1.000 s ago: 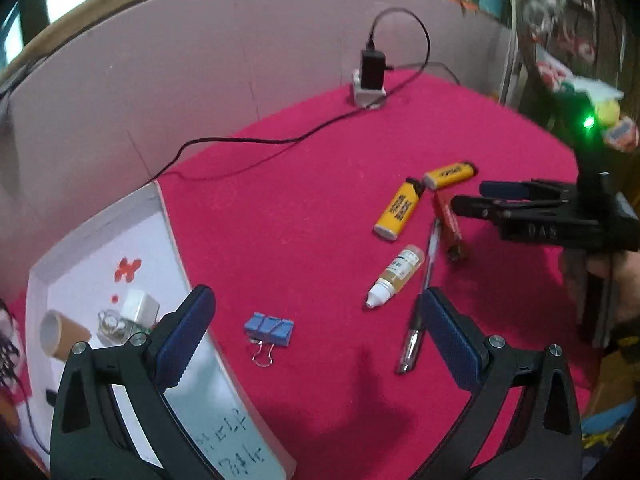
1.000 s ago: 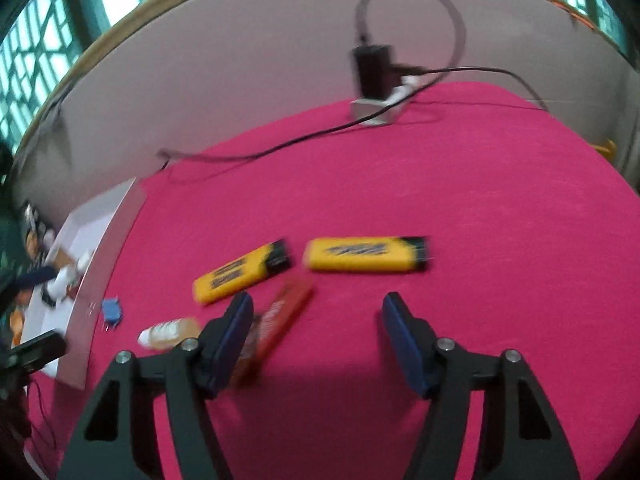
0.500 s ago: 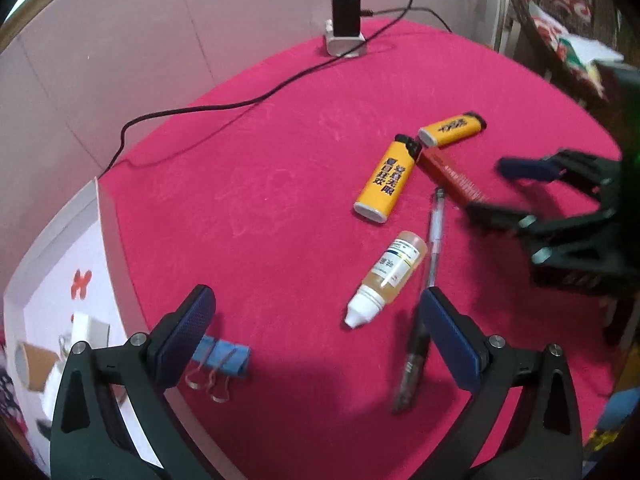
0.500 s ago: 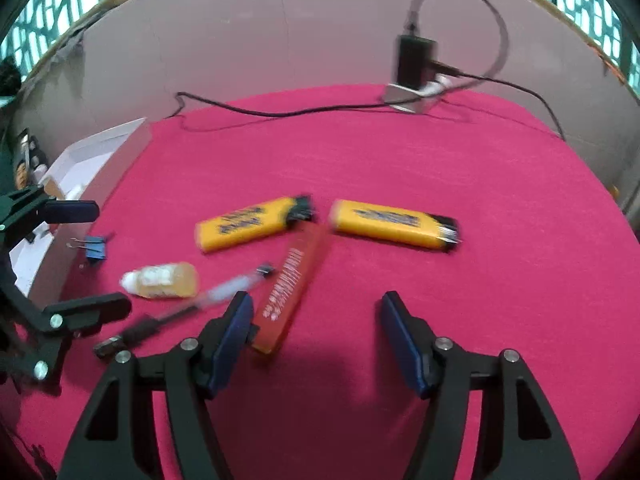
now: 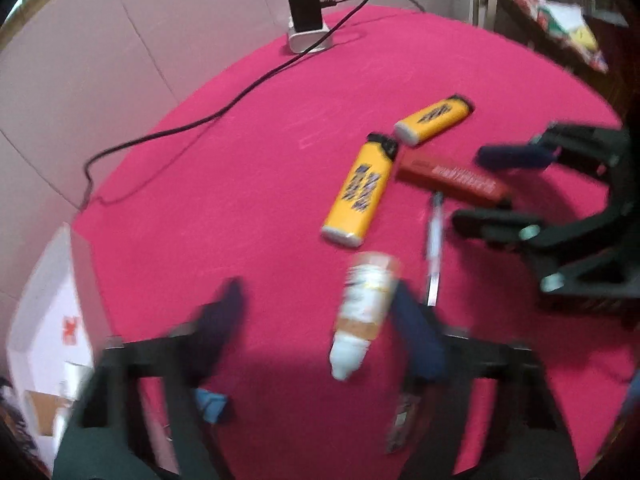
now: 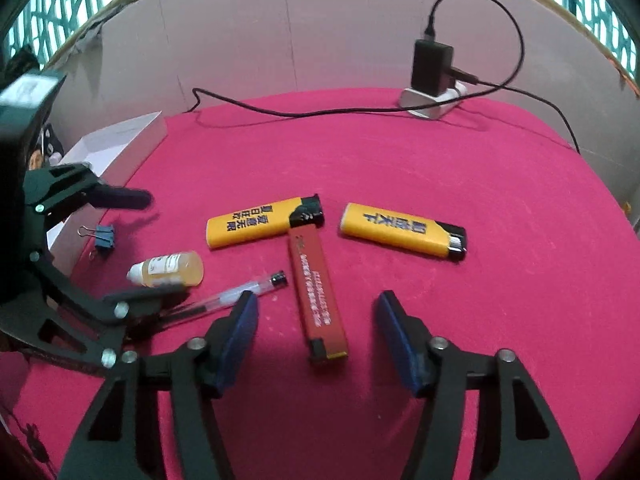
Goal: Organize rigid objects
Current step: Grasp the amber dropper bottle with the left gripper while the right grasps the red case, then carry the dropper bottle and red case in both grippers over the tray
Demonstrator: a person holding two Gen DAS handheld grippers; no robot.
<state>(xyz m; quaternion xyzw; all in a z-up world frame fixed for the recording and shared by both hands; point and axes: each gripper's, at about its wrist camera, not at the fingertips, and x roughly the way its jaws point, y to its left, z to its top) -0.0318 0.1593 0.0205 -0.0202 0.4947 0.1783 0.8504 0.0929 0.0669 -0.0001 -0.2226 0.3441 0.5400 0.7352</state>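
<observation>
Between closing jaws, dropper bottle [image 5: 362, 312], nearer

we see: black charger [image 6: 432, 66] plugged into white power strip [image 6: 430, 100] | black cable [image 6: 304, 112] trailing over red tablecloth [image 6: 480, 184] | pale wall panel [image 6: 280, 32] behind

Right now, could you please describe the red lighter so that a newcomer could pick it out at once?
Start at the red tablecloth and find the cluster of items at its middle. Between the right gripper's open jaws lies the red lighter, pointing away towards two yellow lighters. It alone is red and slim.
</observation>
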